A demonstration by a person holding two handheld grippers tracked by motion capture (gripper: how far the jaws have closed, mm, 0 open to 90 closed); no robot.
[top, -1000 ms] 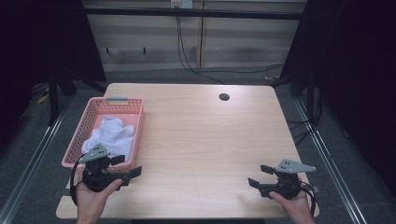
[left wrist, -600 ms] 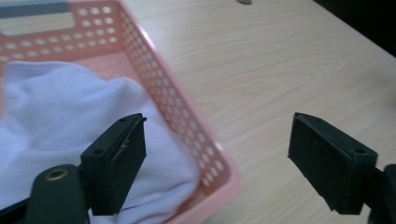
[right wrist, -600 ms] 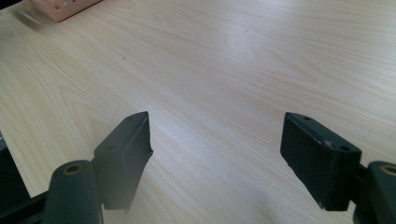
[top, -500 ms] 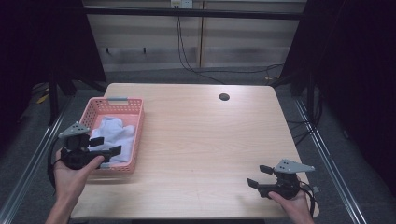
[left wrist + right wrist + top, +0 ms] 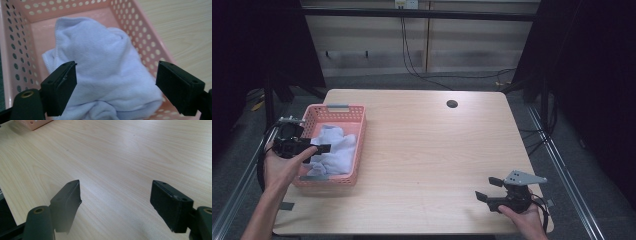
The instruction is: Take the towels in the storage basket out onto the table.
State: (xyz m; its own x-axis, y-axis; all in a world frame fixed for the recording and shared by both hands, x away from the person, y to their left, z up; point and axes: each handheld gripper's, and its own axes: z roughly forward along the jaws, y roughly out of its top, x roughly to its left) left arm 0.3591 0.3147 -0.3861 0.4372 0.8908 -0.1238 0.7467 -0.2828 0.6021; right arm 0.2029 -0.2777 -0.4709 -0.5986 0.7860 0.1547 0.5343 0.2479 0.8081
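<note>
Left gripper [image 5: 116, 92] jaws apart over soft crumpled white towel [image 5: 105, 75], perforated pink plastic basket [image 5: 358, 150], right gripper [image 5: 116, 206] spread above woodgrain table [image 5: 437, 150]

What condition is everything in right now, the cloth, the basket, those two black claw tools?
White towel: crumpled in a heap, lying inside the basket, not gripped.
Pink basket: upright on the table's left side, holding the towel.
Left gripper: open, jaws spread either side of the towel.
Right gripper: open, nothing held, low over bare tabletop.
Table: wooden, cable hole near the far edge.
</note>
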